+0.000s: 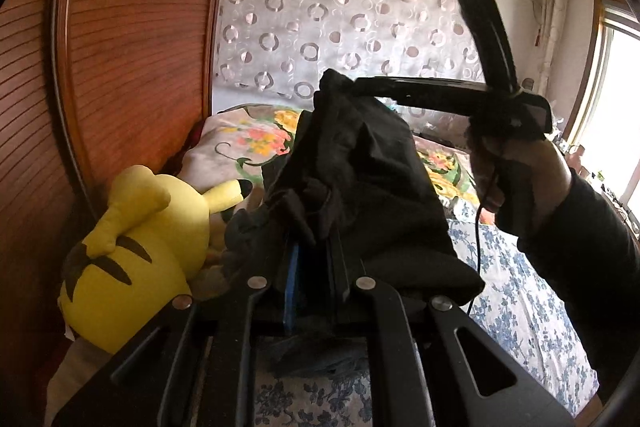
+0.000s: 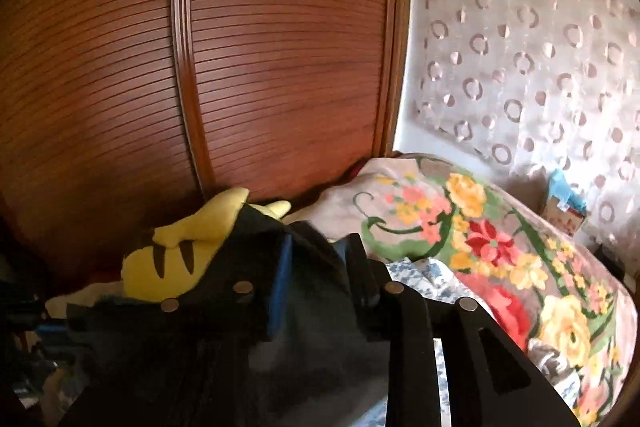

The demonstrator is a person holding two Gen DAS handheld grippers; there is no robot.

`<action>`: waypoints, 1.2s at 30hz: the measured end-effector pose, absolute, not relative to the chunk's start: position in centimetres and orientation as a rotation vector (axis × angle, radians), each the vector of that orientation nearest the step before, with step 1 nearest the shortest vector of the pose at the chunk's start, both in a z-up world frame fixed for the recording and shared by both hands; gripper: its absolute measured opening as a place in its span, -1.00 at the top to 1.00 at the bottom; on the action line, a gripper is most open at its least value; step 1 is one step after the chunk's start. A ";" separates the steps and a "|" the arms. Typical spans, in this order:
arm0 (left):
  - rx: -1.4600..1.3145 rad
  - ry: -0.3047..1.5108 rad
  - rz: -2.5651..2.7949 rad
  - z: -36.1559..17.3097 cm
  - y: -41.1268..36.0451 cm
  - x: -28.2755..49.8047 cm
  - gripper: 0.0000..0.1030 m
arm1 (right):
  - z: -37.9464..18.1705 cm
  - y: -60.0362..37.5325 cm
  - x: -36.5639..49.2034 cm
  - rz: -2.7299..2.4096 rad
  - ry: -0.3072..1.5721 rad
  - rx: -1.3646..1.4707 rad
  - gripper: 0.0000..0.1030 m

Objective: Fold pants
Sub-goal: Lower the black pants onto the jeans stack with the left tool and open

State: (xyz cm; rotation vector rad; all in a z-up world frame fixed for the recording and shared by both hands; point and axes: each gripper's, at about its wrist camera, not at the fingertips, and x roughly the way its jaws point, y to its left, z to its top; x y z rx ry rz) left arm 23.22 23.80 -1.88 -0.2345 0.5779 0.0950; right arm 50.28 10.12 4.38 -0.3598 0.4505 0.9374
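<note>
The black pants hide most of both claws. The left claw is pinched tight on the bunched pants — they are lifted above the bed, beside a yellow toy. The right claw has its jaws partly apart — the pants drape over it, so a grip is hard to tell. The right hand tilts down.

Matte black grippers, blue inner pads, silver pivot screws. Thin black cable beside right hand. Dark sleeve.
</note>
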 end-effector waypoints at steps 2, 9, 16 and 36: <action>-0.232 0.567 0.099 -1.3 23.7 22.8 0.67 | 4.8 9.3 50.0 0.921 0.435 -0.351 0.38; -0.222 0.503 0.112 0.8 23.3 22.0 0.08 | 3.9 5.4 47.9 0.960 0.459 -0.305 0.38; -0.189 0.565 0.037 -0.2 20.6 25.0 0.07 | 2.2 5.3 49.6 0.954 0.537 -0.317 0.38; -0.177 0.686 0.083 -3.9 20.2 24.4 0.07 | 1.8 5.7 50.1 0.901 0.605 -0.235 0.38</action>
